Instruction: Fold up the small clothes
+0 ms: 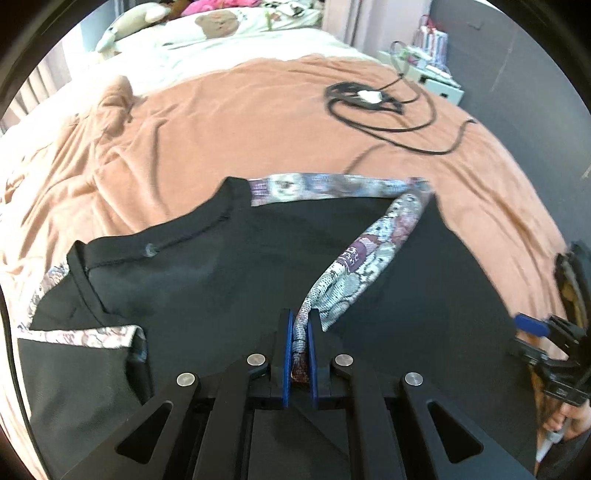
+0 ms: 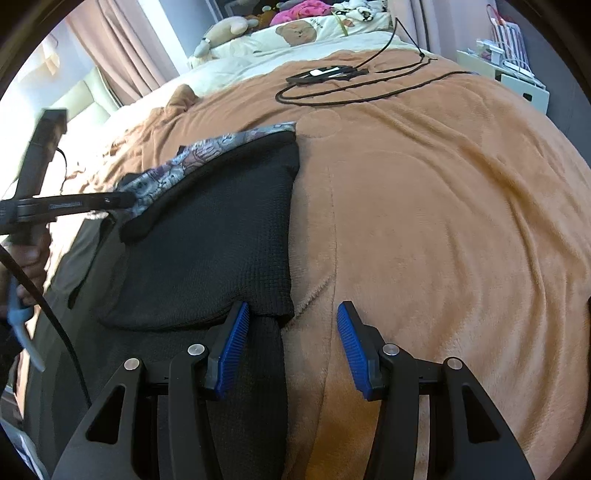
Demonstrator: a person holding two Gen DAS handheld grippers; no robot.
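We see a black garment (image 1: 229,280) with patterned trim lying spread on the orange-brown blanket (image 1: 258,122) that covers the bed. Our left gripper (image 1: 300,343) has its blue-padded fingers (image 1: 286,350) pressed together on a patterned strip (image 1: 369,254) of that trim, which is bunched between the pads and runs up and to the right toward the garment's far corner. Another length of the same patterned trim lies along the far edge of the black cloth, and a further piece shows at the lower left, beside a folded black flap.

In the right wrist view, our right gripper (image 2: 291,343) hovers low over the near right edge of the garment (image 2: 207,236), its fingers (image 2: 232,350) standing wide apart. A narrow tongue of black fabric lies between them, next to the left pad, while the right pad is over bare blanket (image 2: 443,206). We cannot tell whether the left pad touches the cloth. The left gripper (image 2: 125,201) appears at the left of this view, its tips at the patterned edge of a raised fold.

Farther up the bed, a black cable (image 1: 388,110) lies coiled on the blanket around a small white device (image 1: 369,96). Beyond it sit cream bedding with a bear print (image 2: 297,31) and a plush toy (image 2: 221,31). A white side cabinet (image 2: 524,85) stands at the right of the bed.
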